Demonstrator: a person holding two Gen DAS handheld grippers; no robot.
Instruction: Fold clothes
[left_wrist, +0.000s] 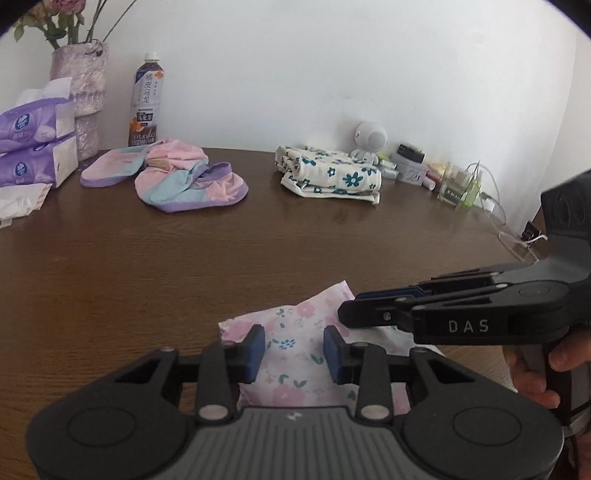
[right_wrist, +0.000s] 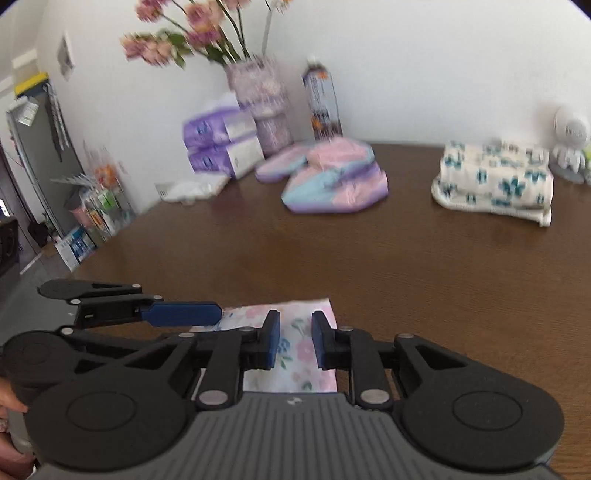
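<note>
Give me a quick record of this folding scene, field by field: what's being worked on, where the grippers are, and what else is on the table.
Work item: pink floral cloth, near table edge
Left gripper: over cloth, jaws apart, no grip seen
Right gripper: over cloth, jaws apart, no grip seen
Folded: blue-flower cloth, far right
Unfolded: pastel pile, far left
Clutter: tissue packs, vase, bottle
Surface: brown table

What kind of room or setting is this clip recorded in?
Most likely a lived-in home, at a dark wooden table against a white wall. Signs of that: a vase of flowers, stacked tissue packs, folded clothes, and a cluttered storage shelf beside it.
</note>
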